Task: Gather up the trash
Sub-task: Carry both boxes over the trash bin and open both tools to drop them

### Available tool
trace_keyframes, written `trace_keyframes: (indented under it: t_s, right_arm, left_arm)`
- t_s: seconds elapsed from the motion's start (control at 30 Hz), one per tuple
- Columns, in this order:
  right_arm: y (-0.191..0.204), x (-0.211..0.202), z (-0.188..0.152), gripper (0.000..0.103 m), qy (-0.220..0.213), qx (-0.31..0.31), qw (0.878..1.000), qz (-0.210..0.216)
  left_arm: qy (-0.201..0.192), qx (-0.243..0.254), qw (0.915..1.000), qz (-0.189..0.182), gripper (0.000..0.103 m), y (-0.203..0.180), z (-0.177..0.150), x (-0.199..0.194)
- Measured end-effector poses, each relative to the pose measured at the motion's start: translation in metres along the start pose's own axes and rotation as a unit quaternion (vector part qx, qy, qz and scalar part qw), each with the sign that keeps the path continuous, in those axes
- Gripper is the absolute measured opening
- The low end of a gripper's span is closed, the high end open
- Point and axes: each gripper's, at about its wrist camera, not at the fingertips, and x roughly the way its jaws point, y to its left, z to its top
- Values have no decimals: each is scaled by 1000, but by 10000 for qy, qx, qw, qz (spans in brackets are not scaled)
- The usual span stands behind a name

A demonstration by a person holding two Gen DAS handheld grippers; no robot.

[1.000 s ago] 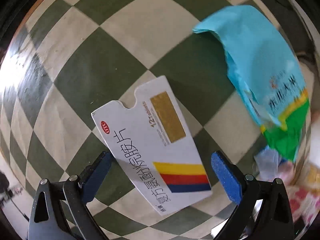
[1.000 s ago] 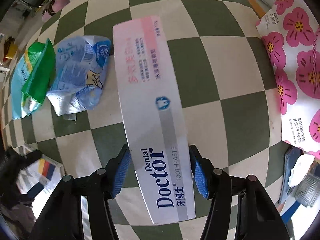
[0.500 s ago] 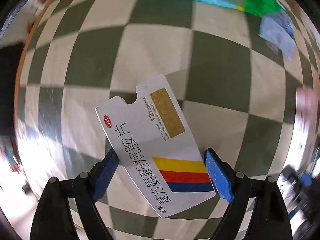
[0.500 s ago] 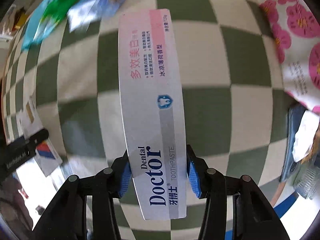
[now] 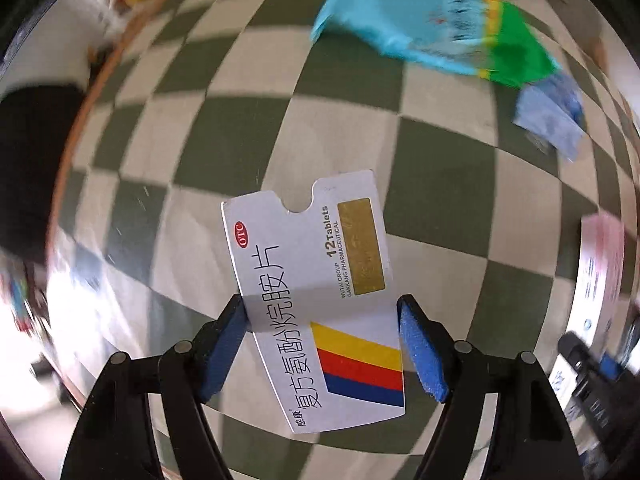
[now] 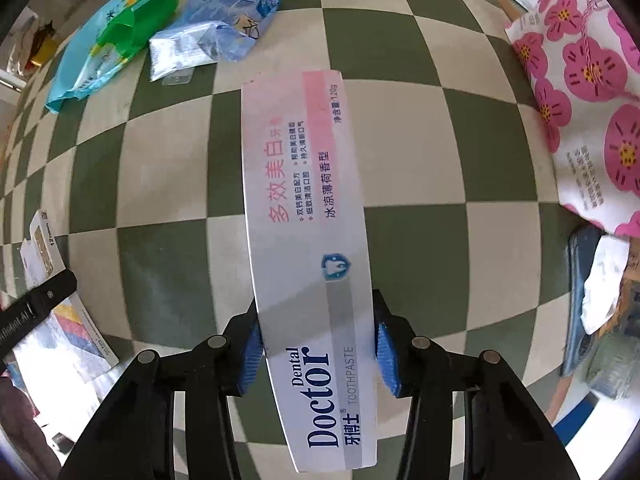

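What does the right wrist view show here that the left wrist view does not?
Only the right wrist view: the flowered bag at the right edge, and the right gripper clamped on the toothpaste box. Only the left wrist view: the left gripper from behind, clamped on the tablet box. Both: the checkered tabletop, the turquoise-and-green bag and the crumpled blue wrapper; each view also catches an edge of the other gripper's box.
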Motion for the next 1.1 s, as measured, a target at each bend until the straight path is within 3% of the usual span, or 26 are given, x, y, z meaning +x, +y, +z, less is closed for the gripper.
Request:
trace_keyframes:
  t_s: [0.27,0.47,0.5,0.6,0.8,0.93,1.1]
  right_arm:
    - [-2,-48,-34,49,-627,-57,9978,225]
    - [25,-107,-87,49,-1089,-91,9935,306]
    - [37,-120,-105,49,-1156,-81,9928,304]
    - [51,-144,-151,49,-1402,-4,9895,358]
    - [82,-186,-266,49,-1806,247,9822,445]
    - [100,-200,-346,49,-1864,473,9796,575]
    - [118,-193,-419,49,-1594,476,9836,692]
  left_arm:
    - [-851,809,9929,171,73,-7,-19,-58]
    - [-1346,964,9861,-169,73,25,-69,-107]
    - [-1423,1001,9845,-214,73,30,-68,-114]
    - [-1737,1151,9774,-360,73,53,-102,-133]
    - [-2072,1466,9653,-620,73,104,-186,-165]
    - [-1927,1638,9645,-757,73,128,-235,-167]
    - [-1470,1632,9718,-864,73,145,-280,-148]
